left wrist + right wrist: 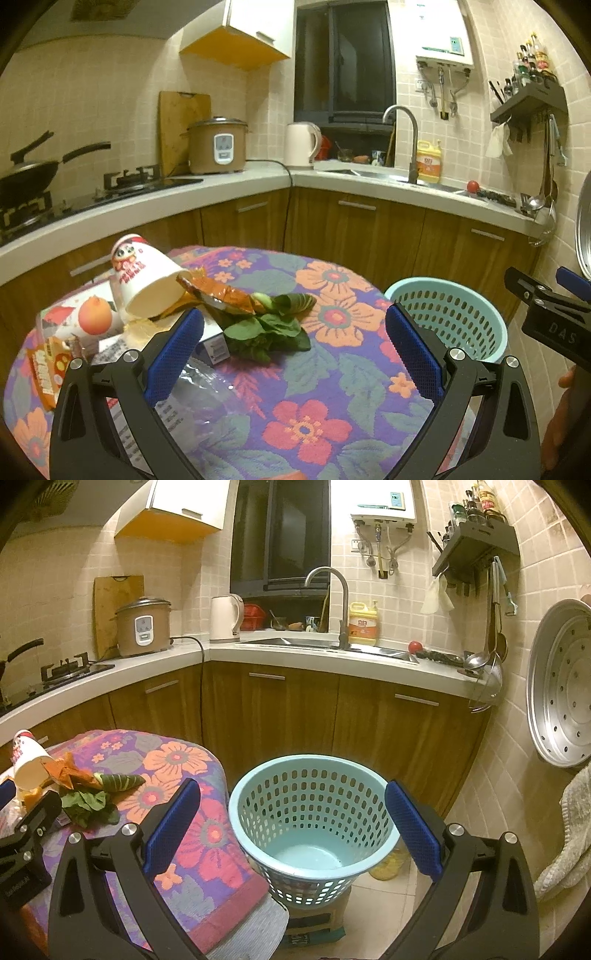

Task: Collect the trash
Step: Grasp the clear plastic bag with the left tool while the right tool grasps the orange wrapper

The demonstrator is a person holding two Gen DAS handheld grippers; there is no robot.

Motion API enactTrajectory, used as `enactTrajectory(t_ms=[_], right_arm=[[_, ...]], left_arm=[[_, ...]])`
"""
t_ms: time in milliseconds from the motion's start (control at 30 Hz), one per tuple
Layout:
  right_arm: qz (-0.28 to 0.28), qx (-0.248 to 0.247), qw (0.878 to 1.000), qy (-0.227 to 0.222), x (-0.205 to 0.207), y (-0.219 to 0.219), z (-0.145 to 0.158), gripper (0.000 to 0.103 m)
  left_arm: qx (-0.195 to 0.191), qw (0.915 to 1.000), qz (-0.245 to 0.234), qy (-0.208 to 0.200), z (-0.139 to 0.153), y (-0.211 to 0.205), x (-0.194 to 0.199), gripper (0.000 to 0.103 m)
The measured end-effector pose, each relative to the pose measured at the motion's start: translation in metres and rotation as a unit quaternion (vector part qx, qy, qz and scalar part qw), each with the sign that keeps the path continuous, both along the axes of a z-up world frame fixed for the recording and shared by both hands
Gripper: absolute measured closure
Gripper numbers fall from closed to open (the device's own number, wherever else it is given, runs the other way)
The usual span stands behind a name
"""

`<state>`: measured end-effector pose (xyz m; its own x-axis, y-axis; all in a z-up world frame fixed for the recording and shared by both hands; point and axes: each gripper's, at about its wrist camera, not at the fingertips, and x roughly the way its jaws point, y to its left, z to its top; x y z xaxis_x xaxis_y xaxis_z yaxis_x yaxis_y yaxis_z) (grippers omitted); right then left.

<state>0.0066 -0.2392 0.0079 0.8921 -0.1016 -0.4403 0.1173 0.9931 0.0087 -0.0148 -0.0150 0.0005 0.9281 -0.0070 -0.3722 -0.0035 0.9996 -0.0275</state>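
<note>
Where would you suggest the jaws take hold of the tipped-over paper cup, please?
Grip the paper cup across its side wall near the open rim, coming from above. It lies tilted on the litter with its mouth facing the left gripper, so its wall is exposed.

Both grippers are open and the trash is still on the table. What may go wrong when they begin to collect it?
1. The paper cup lies tipped on the pile of wrappers; pulling one piece may roll it off the table.
2. The leafy greens are loose, so the left gripper may drop some.
3. The basket sits below the table edge on a box; a push from the right gripper might tip it.
</note>
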Motion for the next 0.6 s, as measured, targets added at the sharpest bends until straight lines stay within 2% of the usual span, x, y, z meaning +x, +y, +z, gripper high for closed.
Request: enactTrajectory(t_ms=[167, 267, 400, 500, 600], right_arm=[[0.021, 0.006, 1.000, -0.006, -0.002, 0.003, 0.007, 0.008], [0.043, 0.013, 0.999, -0.004, -0.002, 0.009, 0.007, 0.008], [0.082, 0.017, 0.996, 0.001, 0.000, 0.023, 0.009, 0.008], [0.118, 0.016, 0.993, 0.009, 0.004, 0.039, 0.009, 0.008], [0.146, 0.006, 0.989, 0.005, 0.006, 0.058, 0.008, 0.008]], left_arm=[[-0.025, 0.9996, 0.000, -0.016, 0.019, 0.011, -0.032, 0.008], [-0.036, 0.9991, 0.010, -0.018, 0.027, 0.033, -0.054, 0.008], [-0.017, 0.9982, 0.057, -0.012, 0.029, 0.066, -0.075, 0.008], [-0.013, 0.9967, 0.077, 0.019, 0.020, 0.098, -0.080, 0.008], [-0.010, 0.9959, 0.072, 0.054, 0.010, 0.114, -0.074, 0.008]])
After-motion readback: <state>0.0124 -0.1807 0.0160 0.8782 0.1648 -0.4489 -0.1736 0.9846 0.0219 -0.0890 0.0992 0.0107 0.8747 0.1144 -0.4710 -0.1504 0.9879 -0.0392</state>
